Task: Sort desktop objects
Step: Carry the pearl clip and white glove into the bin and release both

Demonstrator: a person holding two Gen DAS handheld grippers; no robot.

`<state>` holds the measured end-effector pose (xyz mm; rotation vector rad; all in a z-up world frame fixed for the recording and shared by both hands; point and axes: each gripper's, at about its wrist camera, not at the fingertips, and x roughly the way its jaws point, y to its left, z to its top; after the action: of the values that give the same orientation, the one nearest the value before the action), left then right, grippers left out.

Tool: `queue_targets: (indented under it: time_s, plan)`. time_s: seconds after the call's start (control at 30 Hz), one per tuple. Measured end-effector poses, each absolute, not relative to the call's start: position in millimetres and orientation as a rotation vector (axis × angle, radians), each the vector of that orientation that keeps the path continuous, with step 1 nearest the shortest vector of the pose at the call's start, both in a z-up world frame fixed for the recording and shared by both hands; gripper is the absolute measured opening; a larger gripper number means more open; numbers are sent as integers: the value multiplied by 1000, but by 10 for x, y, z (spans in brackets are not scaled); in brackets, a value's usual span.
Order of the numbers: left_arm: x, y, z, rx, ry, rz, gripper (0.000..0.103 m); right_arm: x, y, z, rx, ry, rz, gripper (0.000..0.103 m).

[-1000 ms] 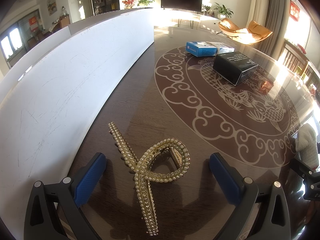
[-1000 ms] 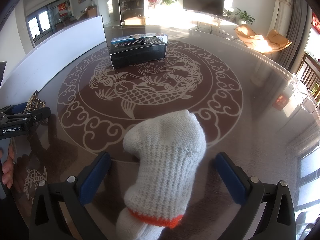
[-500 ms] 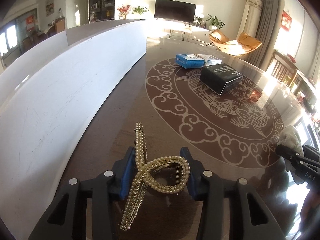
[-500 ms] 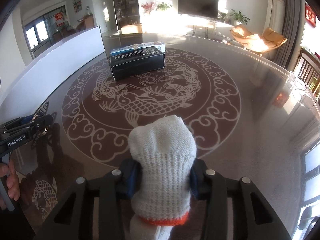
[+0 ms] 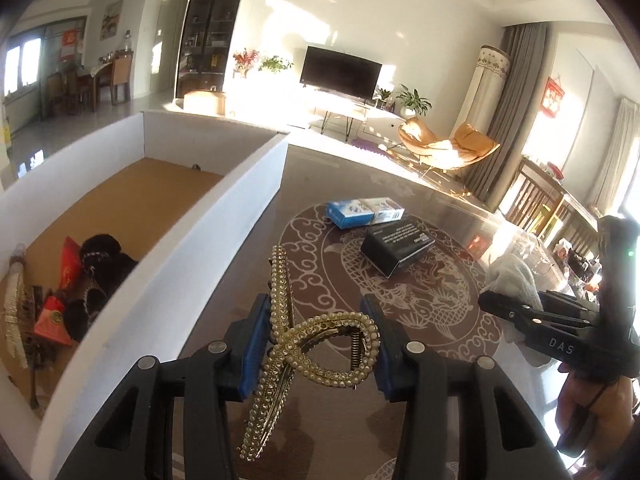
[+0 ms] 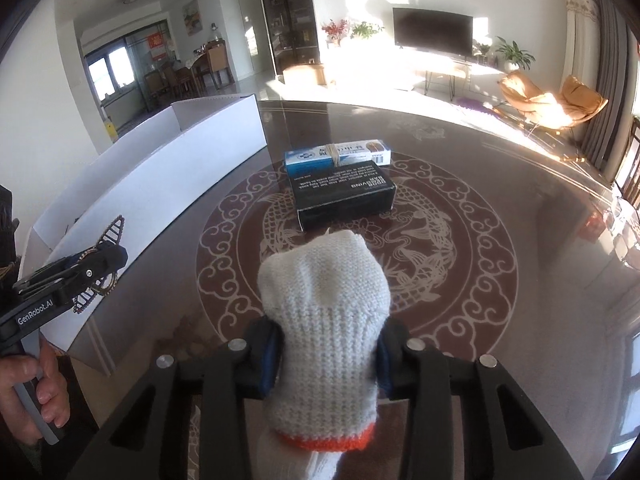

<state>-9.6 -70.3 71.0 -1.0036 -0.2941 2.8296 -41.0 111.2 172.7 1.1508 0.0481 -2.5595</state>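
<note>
left gripper (image 5: 316, 350) clamps hair clip (image 5: 280, 344), long axis pointing away; right gripper (image 6: 326, 354) clamps glove (image 6: 324, 320), cuff toward camera.

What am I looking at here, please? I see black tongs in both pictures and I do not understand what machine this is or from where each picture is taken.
There is no machine: a person holds one hand-operated gripper in each hand, and each gripper carries a wide-angle camera looking along its two fingers. In the left camera's picture, the left gripper is shut on a pearl hair clip. In the right camera's picture, the right gripper is shut on a white knitted glove with an orange cuff. Both seem lifted off the dark patterned table. On the table lie a black box and, behind it, a blue and white box. A white storage box at the left already holds several items.
</note>
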Motion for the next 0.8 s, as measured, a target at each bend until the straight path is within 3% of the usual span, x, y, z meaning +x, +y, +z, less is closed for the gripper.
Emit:
queue_targets:
  time_s: [0.27, 0.43, 0.63, 0.7, 0.73, 0.77, 0.8]
  plan:
    - [-77, -1860, 1395, -954, -492, 3081, 45, -892, -81, 2544, 874, 146, -2412, 39]
    - [-333, -2575, 1121, -1190, -604, 3145, 45, -1230, -1202, 2697, 805, 197, -2272, 39]
    - [-560, -2924, 565, -1520, -713, 3025, 46, -1705, -2209, 2243, 948, 341, -2201, 39]
    - [-603, -2991, 485, -1577, -785, 2981, 63, -1827, -2384, 2028, 1028, 397, -2180, 44]
    - [-609, -2998, 469, -1595, -802, 2976, 88, -1878, -2446, 1940, 1069, 413, -2174, 49]
    - [-608, -3009, 475, -1599, -816, 2977, 101, -1940, -2493, 1848, 1126, 425, -2156, 65]
    - [-600, -3004, 487, -1588, -829, 2987, 102, -1996, -2525, 1764, 1180, 429, -2137, 79]
